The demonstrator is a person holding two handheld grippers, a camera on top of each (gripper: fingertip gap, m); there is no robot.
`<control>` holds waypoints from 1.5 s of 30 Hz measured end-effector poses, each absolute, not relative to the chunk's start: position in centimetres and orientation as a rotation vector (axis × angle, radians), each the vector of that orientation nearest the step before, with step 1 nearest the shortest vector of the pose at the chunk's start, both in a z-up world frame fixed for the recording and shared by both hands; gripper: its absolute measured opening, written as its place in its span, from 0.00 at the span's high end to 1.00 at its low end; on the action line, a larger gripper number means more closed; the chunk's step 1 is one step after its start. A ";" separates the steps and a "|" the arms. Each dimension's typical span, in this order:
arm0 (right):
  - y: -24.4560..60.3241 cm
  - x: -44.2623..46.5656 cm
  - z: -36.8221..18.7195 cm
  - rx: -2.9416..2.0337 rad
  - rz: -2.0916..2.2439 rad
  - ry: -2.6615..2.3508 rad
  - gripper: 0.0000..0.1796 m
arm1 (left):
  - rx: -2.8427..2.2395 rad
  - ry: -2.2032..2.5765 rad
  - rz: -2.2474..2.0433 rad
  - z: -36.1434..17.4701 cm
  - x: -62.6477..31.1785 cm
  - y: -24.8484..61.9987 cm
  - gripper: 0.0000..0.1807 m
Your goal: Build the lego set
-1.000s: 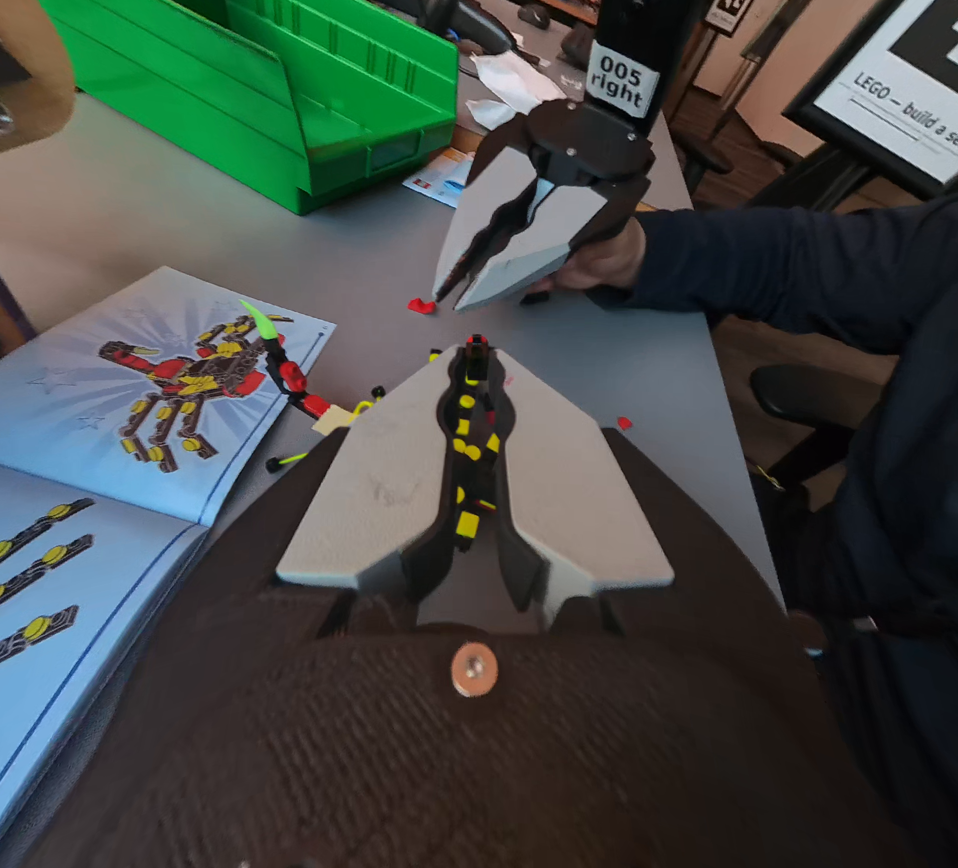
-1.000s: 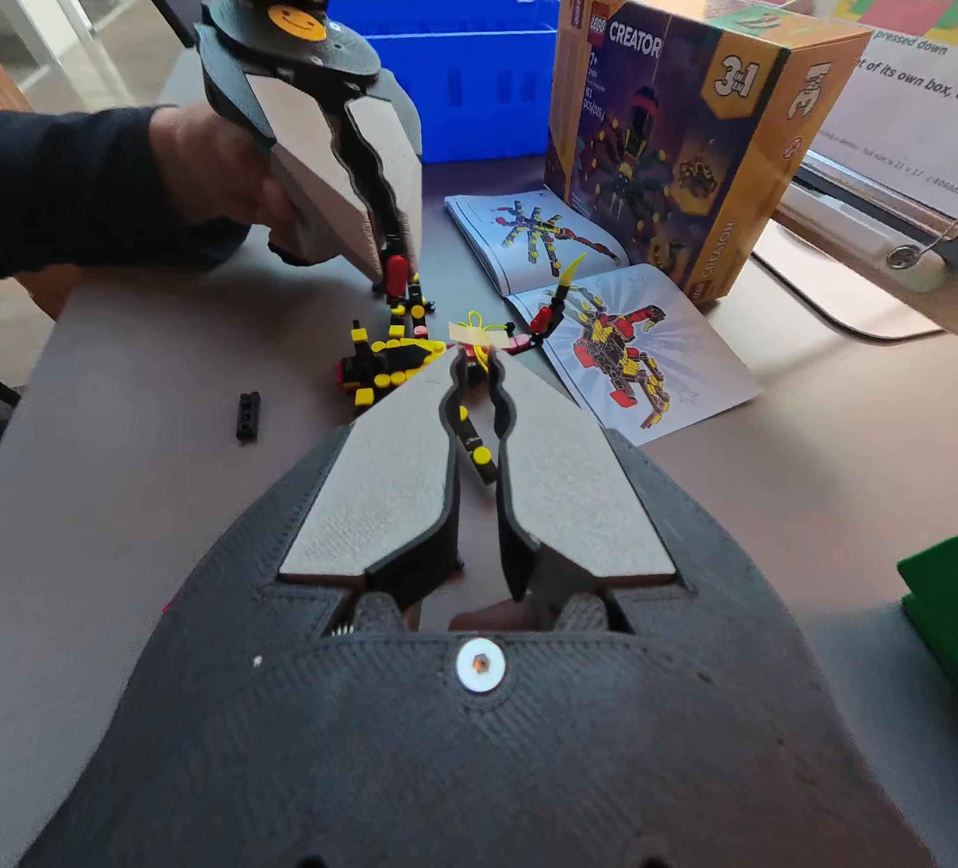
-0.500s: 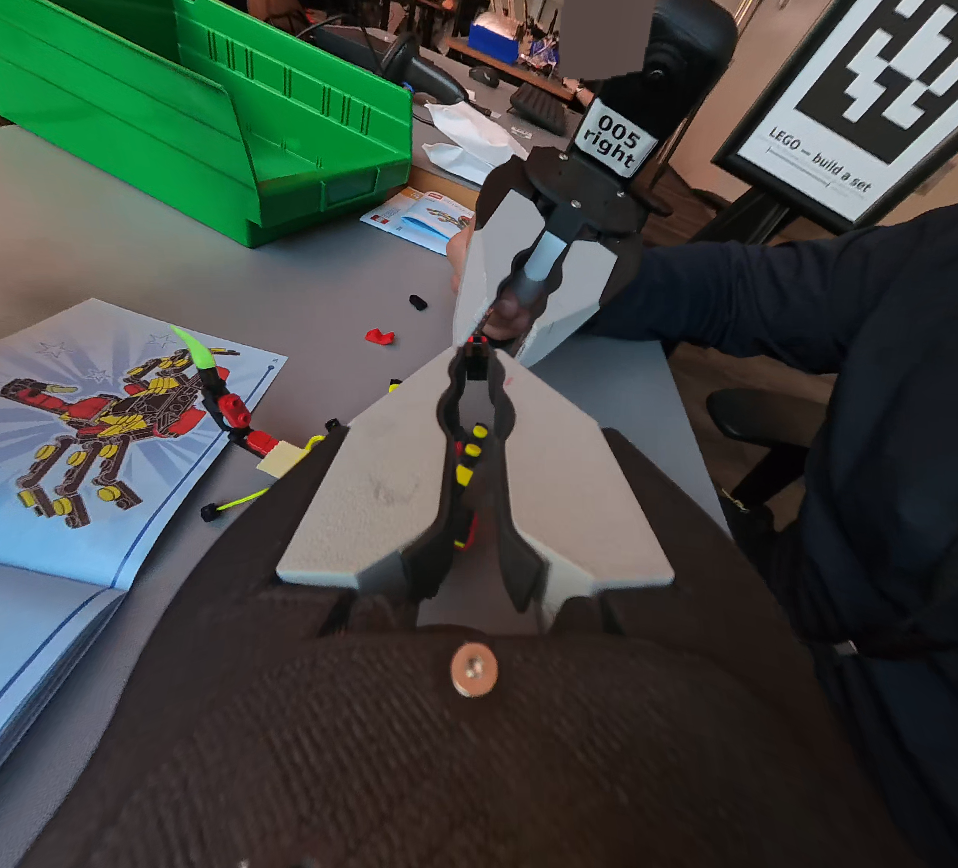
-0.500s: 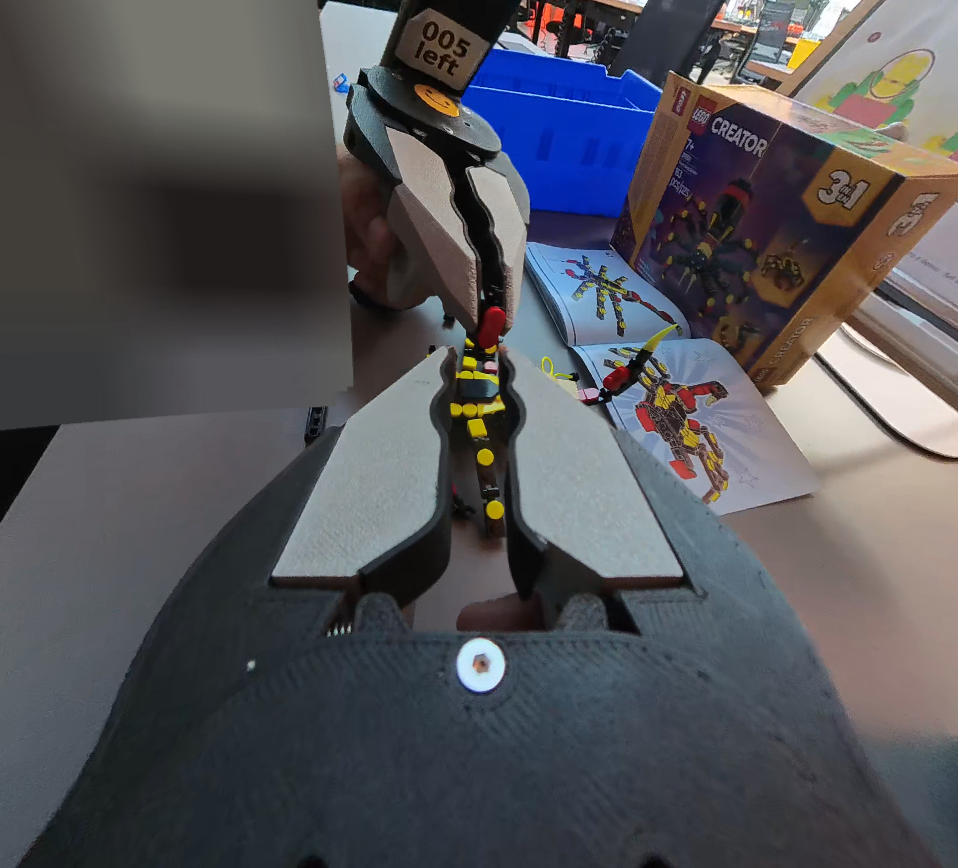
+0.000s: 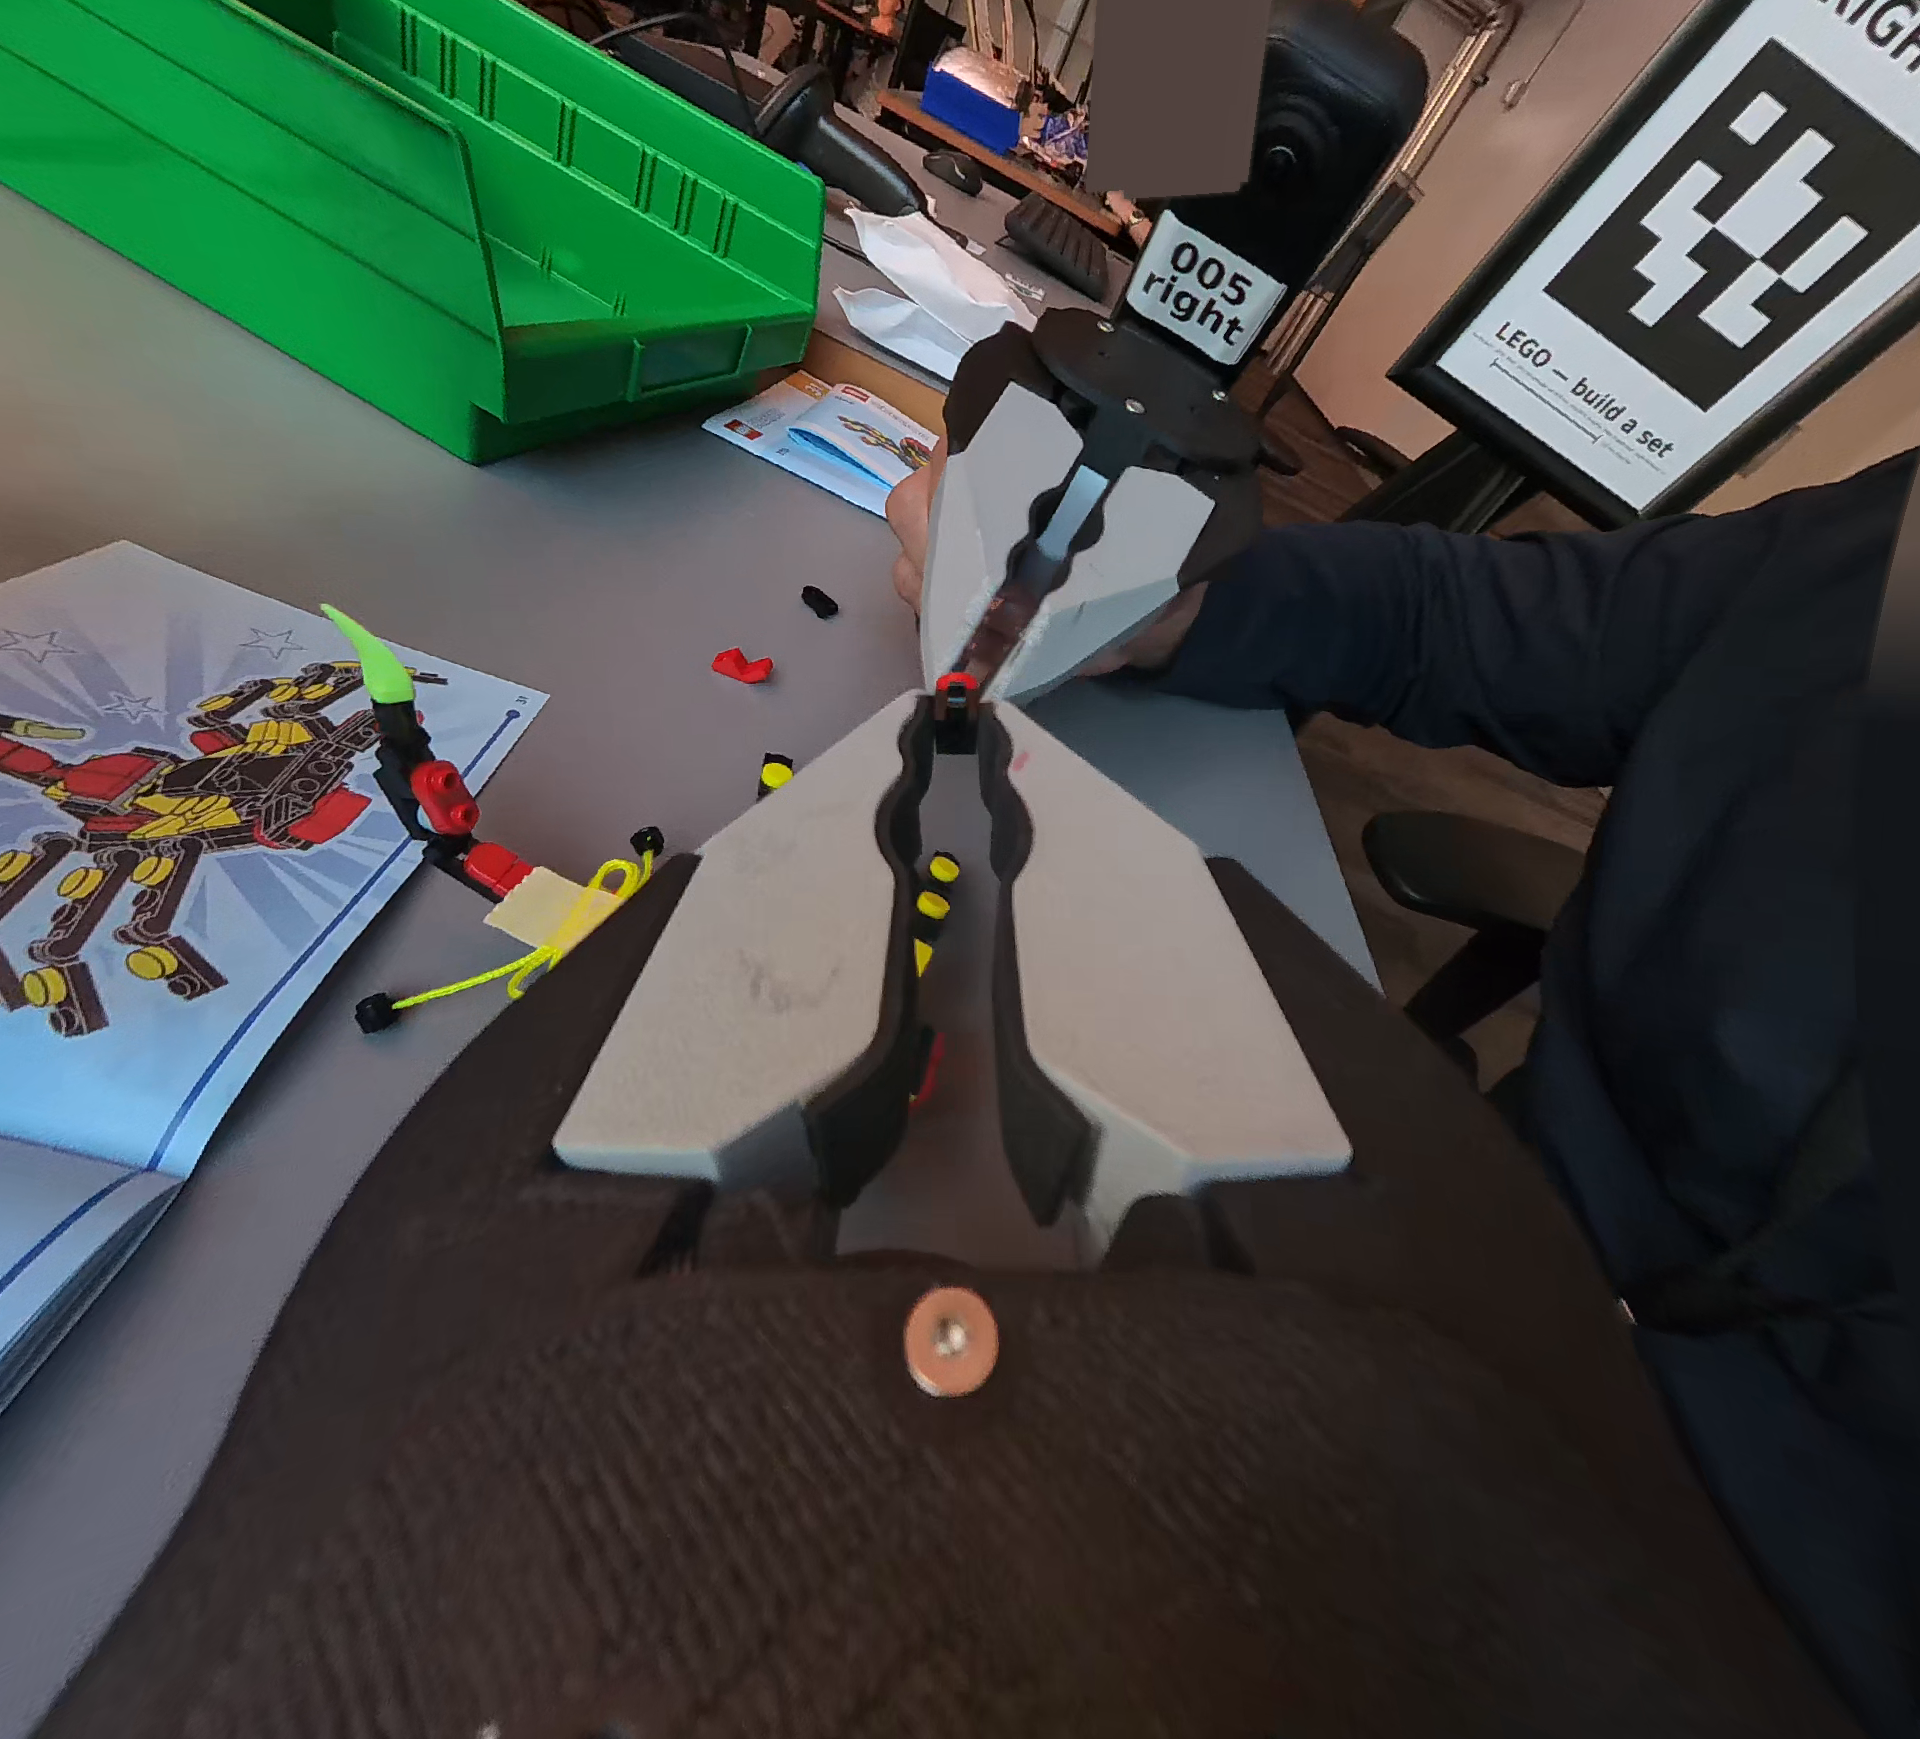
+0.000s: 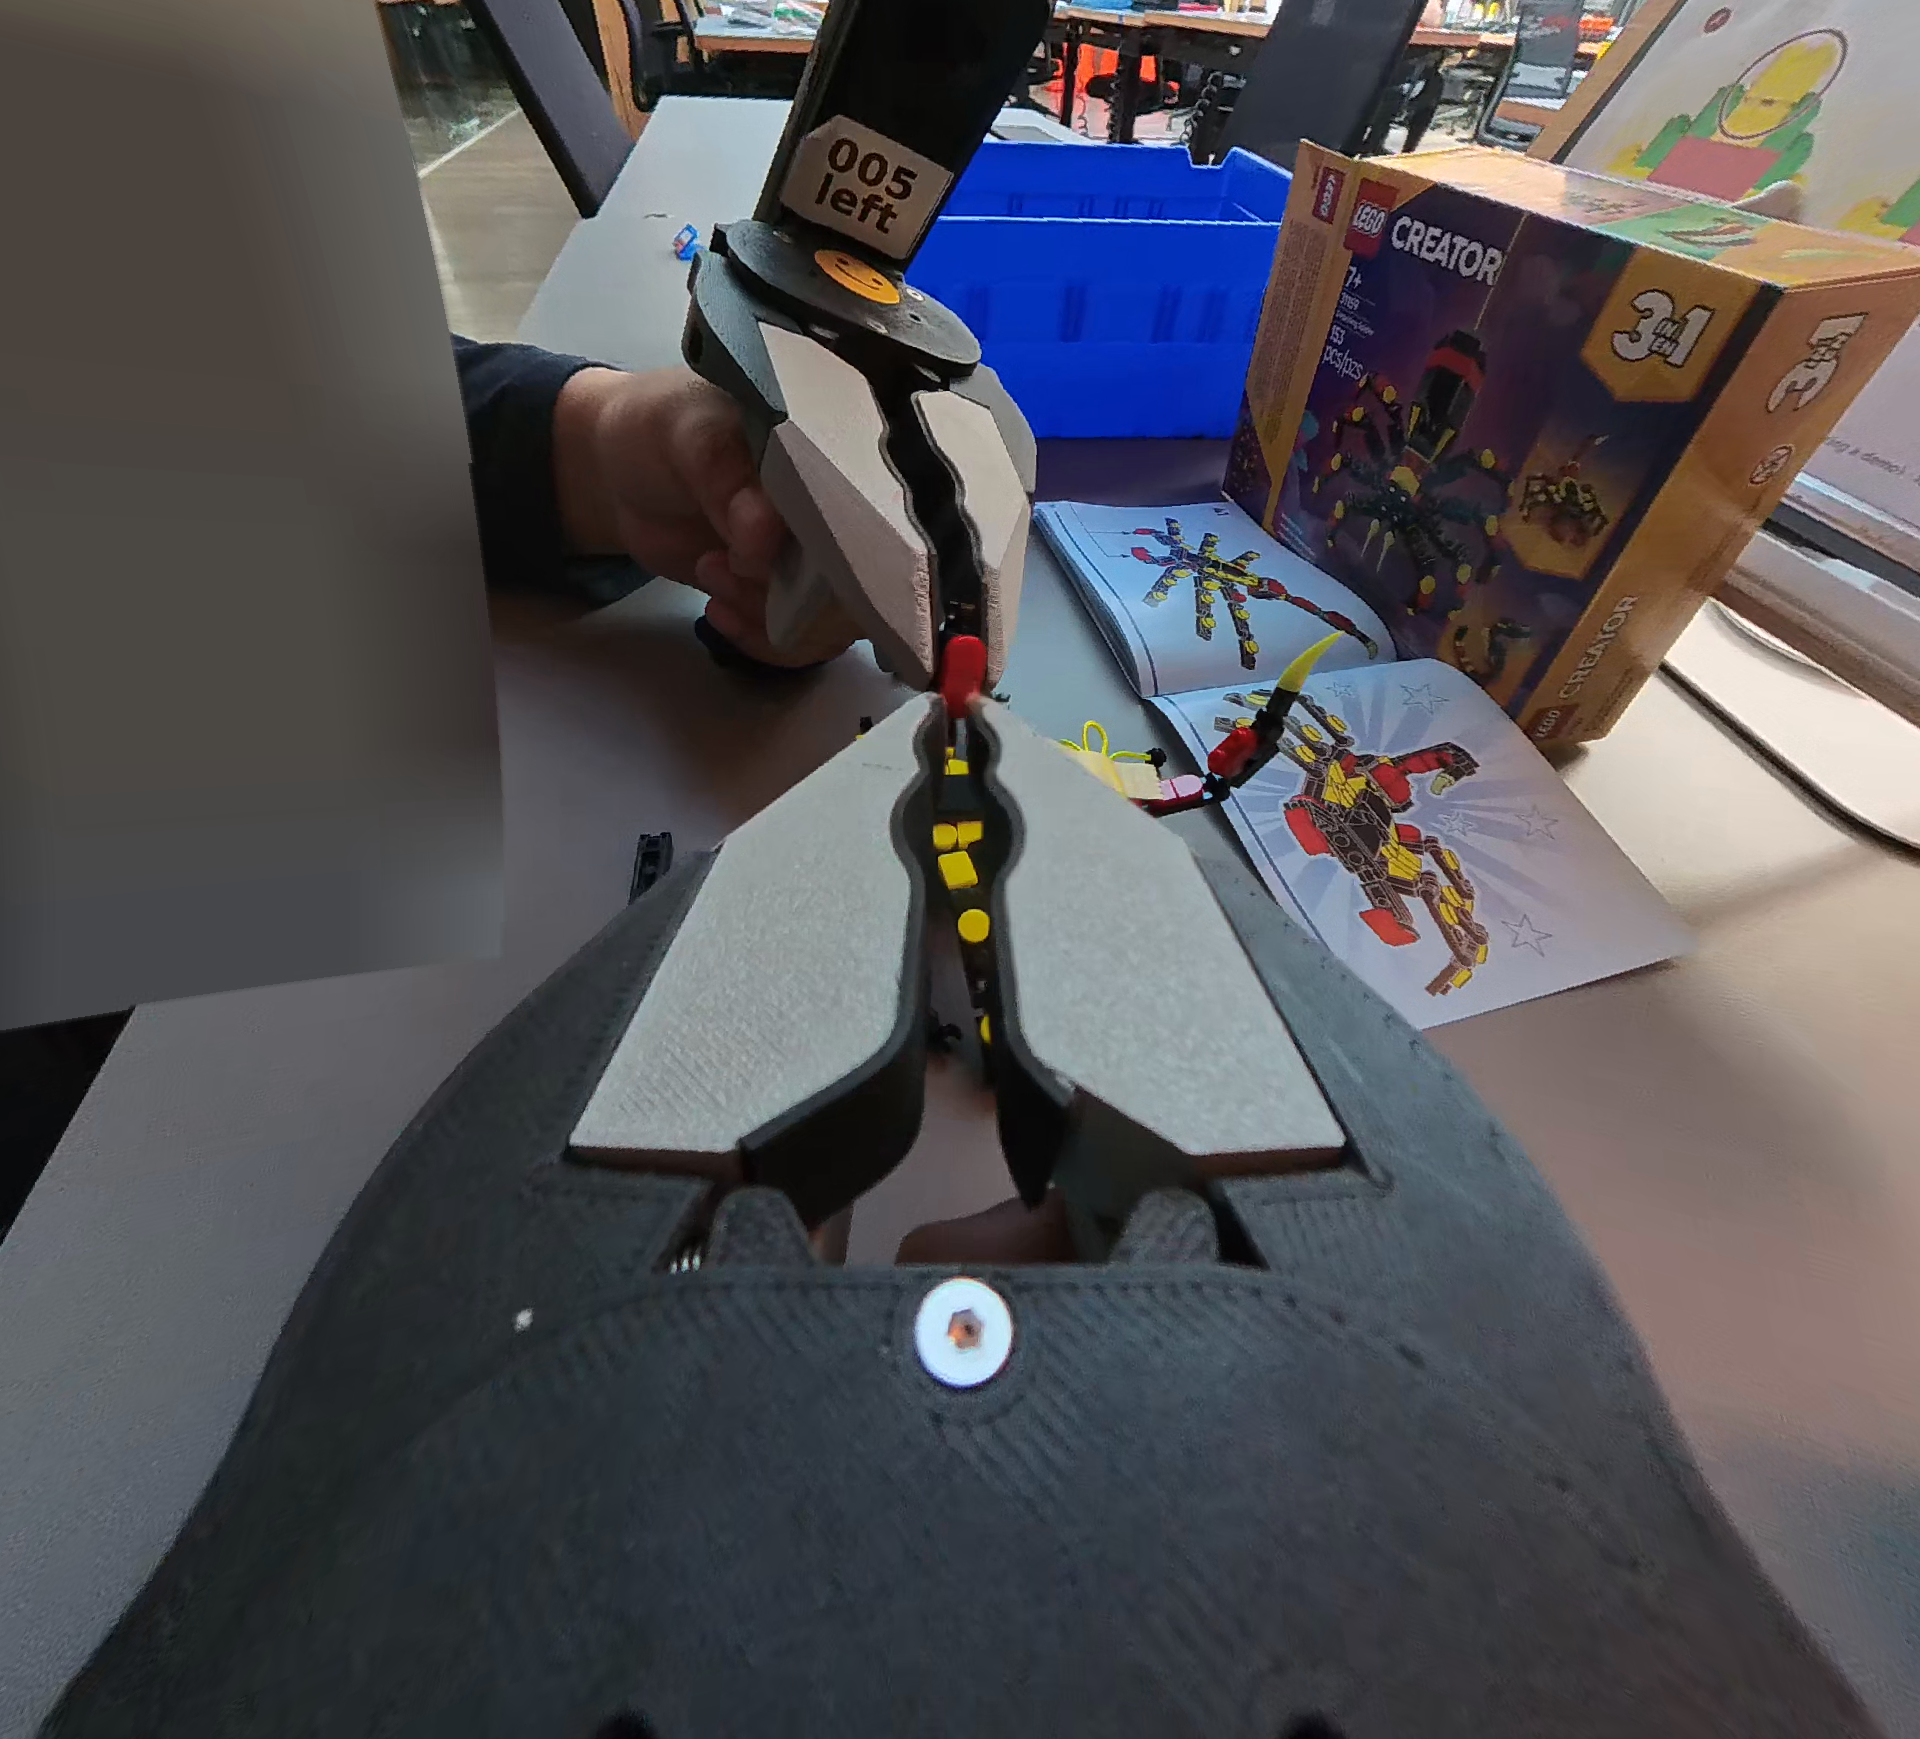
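Observation:
My left gripper [image 5: 951, 715] is shut on a small lego assembly [image 5: 949, 697] of black, yellow and red pieces, pinching its red-topped end. It also shows in the right wrist view [image 6: 961, 666]. My right gripper [image 6: 956, 715] is shut on the same assembly [image 6: 956, 842] from the opposite side, tip to tip with the left one, above the grey table [image 5: 312, 494]. Yellow studs of the assembly show between the fingers of each gripper. The right gripper also shows in the left wrist view [image 5: 964, 679]. Most of the assembly is hidden by the fingers.
A black-and-red tail piece with a lime stinger [image 5: 436, 796] and a yellow string [image 5: 520, 972] lie by the open booklet [image 5: 156, 806]. Loose red [image 5: 743, 664] and black [image 5: 819, 600] bits lie nearby. Green bin [image 5: 364, 162], blue bin [image 6: 1091, 287], set box [image 6: 1538, 442] stand around. My left and right fingertips are right by each other.
Both grippers rose off the table with the assembly. The right gripper moved in from apart and closed on it, tip to tip with the left.

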State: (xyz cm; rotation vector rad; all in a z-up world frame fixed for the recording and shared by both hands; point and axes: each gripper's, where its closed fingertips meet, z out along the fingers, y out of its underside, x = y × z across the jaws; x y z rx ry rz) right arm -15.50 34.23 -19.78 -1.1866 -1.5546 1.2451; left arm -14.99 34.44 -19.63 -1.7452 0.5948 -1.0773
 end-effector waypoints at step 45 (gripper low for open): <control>34.0 -15.4 -19.7 -1.239 1.332 -1.536 0.99 | -1.700 0.558 -1.114 -18.9 -14.9 34.5 0.97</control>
